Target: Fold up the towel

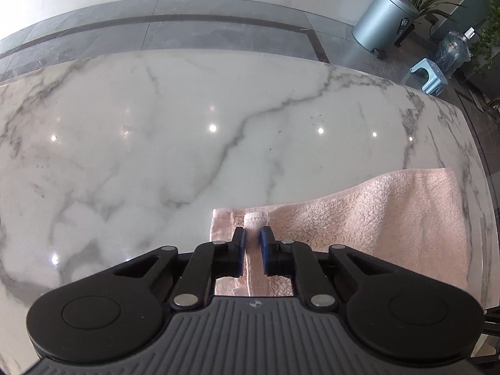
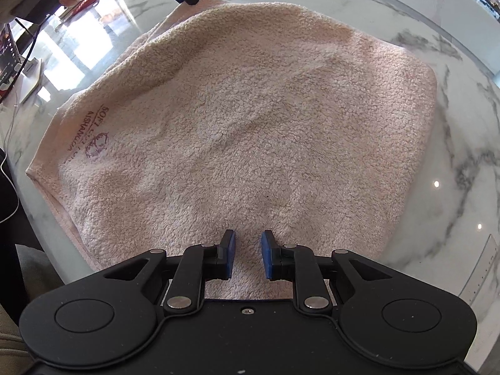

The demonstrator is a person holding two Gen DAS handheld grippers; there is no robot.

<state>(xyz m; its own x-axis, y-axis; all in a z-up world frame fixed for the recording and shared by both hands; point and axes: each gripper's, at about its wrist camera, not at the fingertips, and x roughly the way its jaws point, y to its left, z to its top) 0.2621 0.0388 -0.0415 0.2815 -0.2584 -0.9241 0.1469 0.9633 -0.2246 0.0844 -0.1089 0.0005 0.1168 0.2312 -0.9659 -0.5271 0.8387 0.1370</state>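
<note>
Fold under way: pale pink terry towel (image 2: 243, 125) lies flat on white marble table (image 1: 156, 131). Left claw (image 1: 252, 243) pinches the towel's corner hem at 6 o'clock. Right claw (image 2: 248, 250), parted, hovers empty; likely next: grip near edge.

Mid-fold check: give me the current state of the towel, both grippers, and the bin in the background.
towel: flat on the marble table, doubled over, one corner pinched.
left gripper: shut on the towel corner.
right gripper: open above the towel, holding nothing.
pedal bin: upright, lid closed.
</note>
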